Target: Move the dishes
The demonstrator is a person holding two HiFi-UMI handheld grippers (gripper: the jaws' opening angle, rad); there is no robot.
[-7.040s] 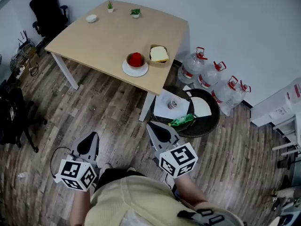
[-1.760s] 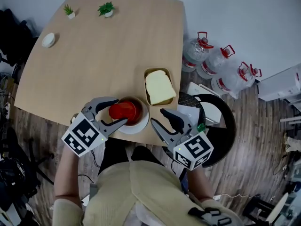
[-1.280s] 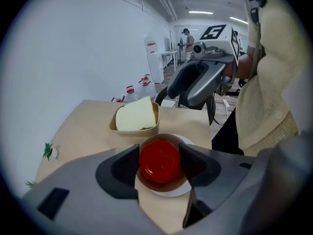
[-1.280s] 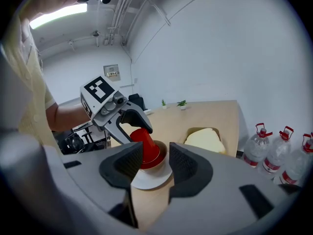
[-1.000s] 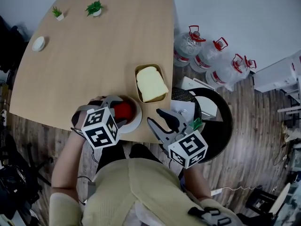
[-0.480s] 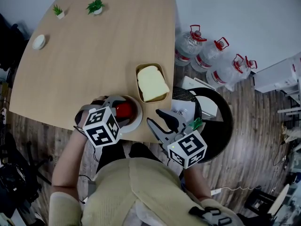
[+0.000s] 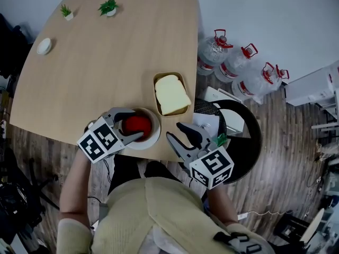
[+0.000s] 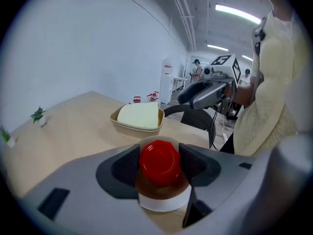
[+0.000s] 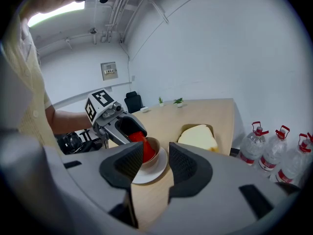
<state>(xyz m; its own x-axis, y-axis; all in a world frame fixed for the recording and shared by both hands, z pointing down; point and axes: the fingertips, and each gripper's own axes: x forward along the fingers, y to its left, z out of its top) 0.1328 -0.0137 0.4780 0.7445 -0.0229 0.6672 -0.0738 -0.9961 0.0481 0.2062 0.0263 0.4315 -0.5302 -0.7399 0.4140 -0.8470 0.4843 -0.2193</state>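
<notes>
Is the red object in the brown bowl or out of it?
In: the red object sits inside the brown bowl, on the white plate, with the left gripper closed on it.

Overhead head view; two low gripper views across one table (image 7: 116, 52).

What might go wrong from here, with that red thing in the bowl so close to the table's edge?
1. The left gripper has its fingers on the red object alone, not the brown bowl or white plate. Lifting may tip the bowl or leave the dishes behind.
2. The plate sits near the table edge, so a nudge might slide it off.
3. The right gripper hovers open beside the plate and could bump it.
</notes>
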